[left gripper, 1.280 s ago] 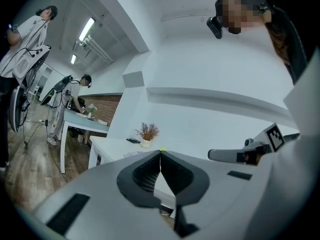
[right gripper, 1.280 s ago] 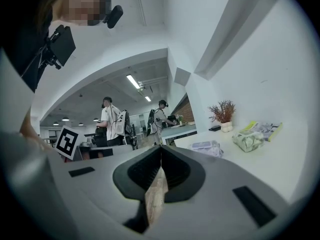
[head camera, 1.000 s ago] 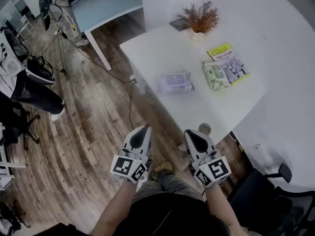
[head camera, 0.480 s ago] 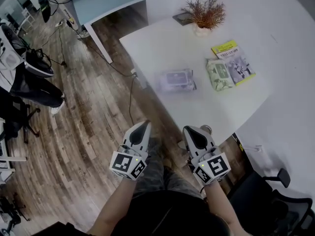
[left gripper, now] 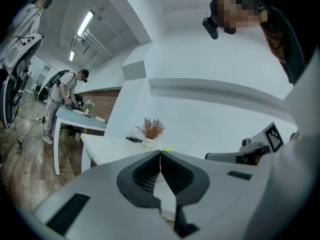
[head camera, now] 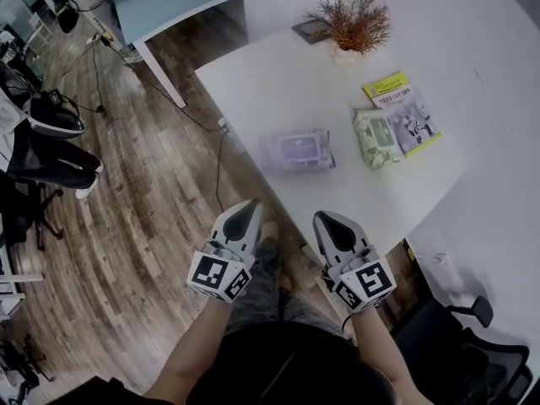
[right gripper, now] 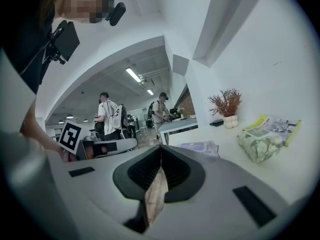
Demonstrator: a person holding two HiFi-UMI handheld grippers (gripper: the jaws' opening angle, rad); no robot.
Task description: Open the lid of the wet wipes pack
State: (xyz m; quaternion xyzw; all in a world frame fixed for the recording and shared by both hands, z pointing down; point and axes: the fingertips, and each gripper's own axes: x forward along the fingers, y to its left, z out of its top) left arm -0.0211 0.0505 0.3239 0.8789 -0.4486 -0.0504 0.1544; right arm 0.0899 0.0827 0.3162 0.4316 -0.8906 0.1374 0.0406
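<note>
**Both grippers closer to the counter, wipes pack untouched**

Both grippers have edged toward the white counter [head camera: 278, 83] over the last second, and its near edge now sits right at their tips. On the left, the left gripper [head camera: 251, 203] hangs over the wooden floor [head camera: 160, 201]. Its jaws are pressed together with nothing between them. Just beside it, at its 3 o'clock, the right gripper [head camera: 320, 217] also has its jaws pressed together and empty, with the tip at the counter's edge.

The wet wipes pack [head camera: 297, 150] lies flat on the counter at about 12 o'clock from the two grippers, well apart from both. Its purple lid lies flat. At the pack's 3 o'clock, near it, is a soft green pack [head camera: 377, 138], which touches a booklet [head camera: 407, 112] on its far side. Farther back, at the wipes pack's 1 o'clock, stands a dried plant [head camera: 353, 24] in a white pot. An office chair [head camera: 460, 344] sits off the counter at 5 o'clock.
</note>
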